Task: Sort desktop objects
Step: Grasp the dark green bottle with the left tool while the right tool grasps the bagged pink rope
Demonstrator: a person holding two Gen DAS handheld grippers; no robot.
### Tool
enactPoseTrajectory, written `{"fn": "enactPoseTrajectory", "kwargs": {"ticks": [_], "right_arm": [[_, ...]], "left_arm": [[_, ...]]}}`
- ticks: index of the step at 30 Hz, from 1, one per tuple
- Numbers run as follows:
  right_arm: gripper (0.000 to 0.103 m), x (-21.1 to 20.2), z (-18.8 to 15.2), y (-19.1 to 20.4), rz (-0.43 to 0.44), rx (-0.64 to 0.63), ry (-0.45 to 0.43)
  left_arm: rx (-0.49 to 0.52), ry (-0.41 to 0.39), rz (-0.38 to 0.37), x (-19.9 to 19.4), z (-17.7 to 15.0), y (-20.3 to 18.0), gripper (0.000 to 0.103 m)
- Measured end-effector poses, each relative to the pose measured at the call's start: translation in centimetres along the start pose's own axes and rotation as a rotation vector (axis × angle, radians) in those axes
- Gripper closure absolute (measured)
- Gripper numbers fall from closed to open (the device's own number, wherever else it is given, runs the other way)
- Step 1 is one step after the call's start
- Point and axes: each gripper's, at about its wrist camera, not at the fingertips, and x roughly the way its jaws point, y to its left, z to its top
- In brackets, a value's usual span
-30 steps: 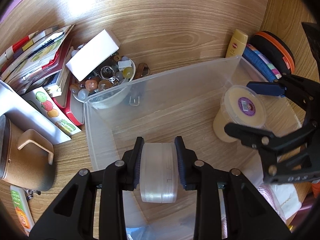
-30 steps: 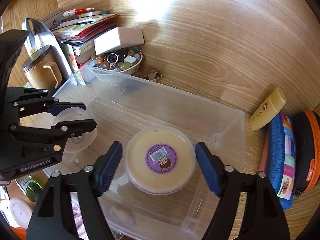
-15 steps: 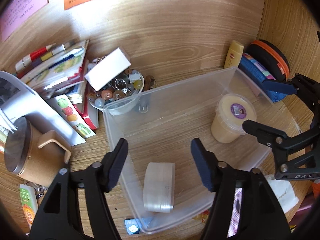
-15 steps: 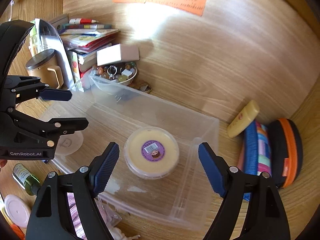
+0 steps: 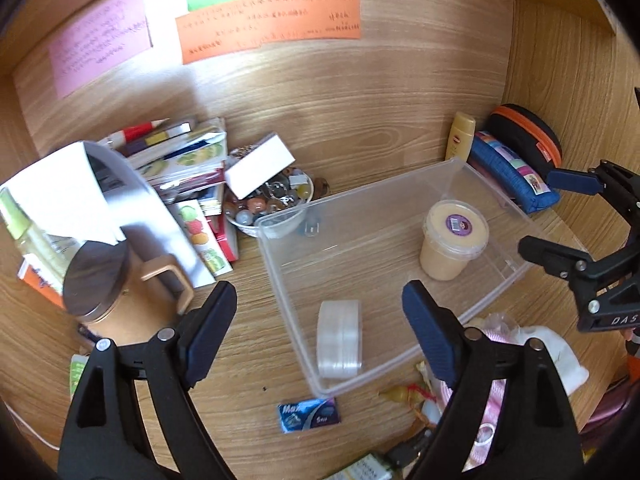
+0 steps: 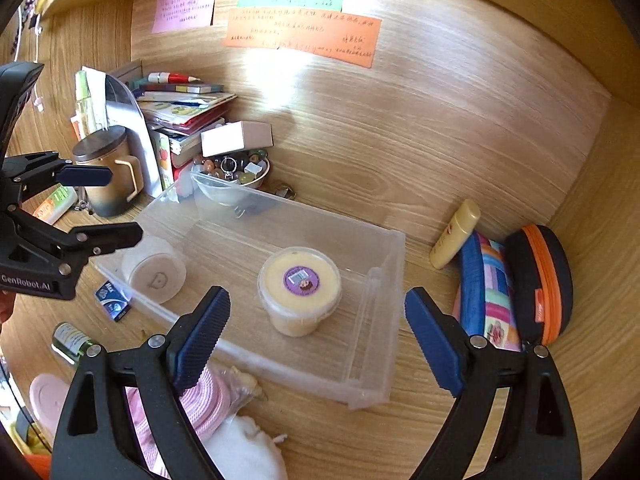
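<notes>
Clear plastic bin (image 5: 472,184) on the wooden desk holds two items, one translucent round case (image 5: 340,338) on edge at 6 o'clock and one yellow lidded tub (image 5: 454,240) upright at 2 o'clock; both the left gripper (image 5: 320,328) and right gripper (image 6: 318,332) angle downward above it, jaws opening wide, nothing between them.

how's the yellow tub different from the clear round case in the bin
The yellow tub stands upright with its lid up; the clear round case stands on its edge. The tub is opaque cream yellow with a purple sticker on the lid, while the case is see-through and unlabelled. The tub sits at the bin's right end, the case at its left. Both are round and rest inside the clear bin.
</notes>
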Motion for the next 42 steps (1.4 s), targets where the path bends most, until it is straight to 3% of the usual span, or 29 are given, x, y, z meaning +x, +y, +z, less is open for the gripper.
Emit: {"fn": "enactPoseTrajectory", "kwargs": {"ticks": [5, 9, 14, 20, 27, 42], "right_arm": [[0.014, -1.9, -0.9, -0.4, -0.005, 0.027, -0.021], [0.001, -3.3, -1.7, -0.5, 0.002, 0.045, -0.047], [0.001, -3.9, -3.0, -0.4, -0.013, 0.06, -0.048], [0.001, -3.1, -4.7, -0.4, 0.069, 0.13, 0.0], [0.001, -2.6, -6.4, 1.7, 0.159, 0.159, 0.047], [0.001, -1.2, -7.6, 8.2, 0.186, 0.065, 0.095]], "left_arm": [[-0.009, -0.016, 0.014, -1.3, -1.1, 0.6, 0.016], [-0.024, -0.028, 0.028, -2.2, -2.6, 0.9, 0.01], [-0.026, 0.01, 0.008, -2.3, -4.8, 1.0, 0.01], [-0.032, 0.061, 0.003, -1.9, -7.6, 0.5, 0.01], [-0.067, 0.088, -0.033, -1.8, -9.8, 0.1, 0.01], [-0.094, 0.159, -0.116, -0.3, -11.9, -0.4, 0.01]]}}
